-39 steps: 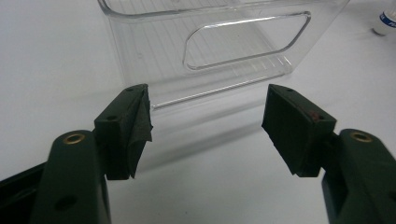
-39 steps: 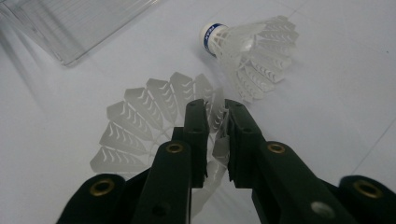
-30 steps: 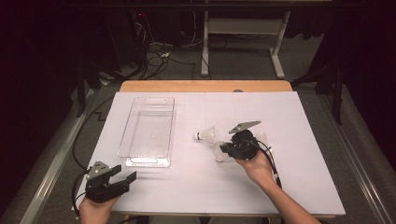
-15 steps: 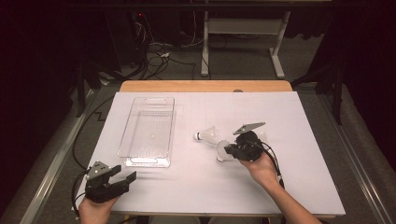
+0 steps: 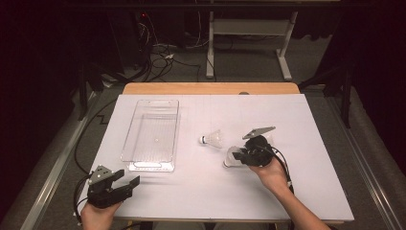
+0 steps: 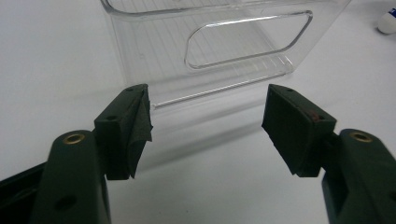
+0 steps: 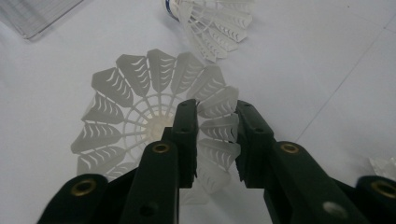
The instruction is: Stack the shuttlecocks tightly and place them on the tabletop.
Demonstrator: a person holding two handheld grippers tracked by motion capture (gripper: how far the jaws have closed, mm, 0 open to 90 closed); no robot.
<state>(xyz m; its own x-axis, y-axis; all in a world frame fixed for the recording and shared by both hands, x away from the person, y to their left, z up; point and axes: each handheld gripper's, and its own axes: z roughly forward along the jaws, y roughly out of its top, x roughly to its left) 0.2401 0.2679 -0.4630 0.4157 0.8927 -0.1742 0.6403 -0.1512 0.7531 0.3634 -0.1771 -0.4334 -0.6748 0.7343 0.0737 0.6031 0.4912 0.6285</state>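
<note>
The right gripper [image 7: 215, 140] sits over a white shuttlecock [image 7: 144, 121] that lies on the worktop [image 5: 306, 191] right of centre. In the right gripper view its skirt faces the camera and one side of that skirt stands between the two black jaws. The jaws have just been opening; a feather still runs through the narrow gap, and I cannot tell whether the pads still press on it. In the high view the same shuttlecock [image 5: 231, 157] shows just left of the right gripper [image 5: 245, 155], cork toward the person.

A second shuttlecock [image 5: 213, 139] lies just beyond it, apart from the jaws. A clear bin [image 5: 152, 134] stands well to the left.

The left gripper [image 6: 205, 126] hangs near the worktop's near left corner, jaws wide apart with nothing between them, facing the bin's near end [image 6: 219, 51].
</note>
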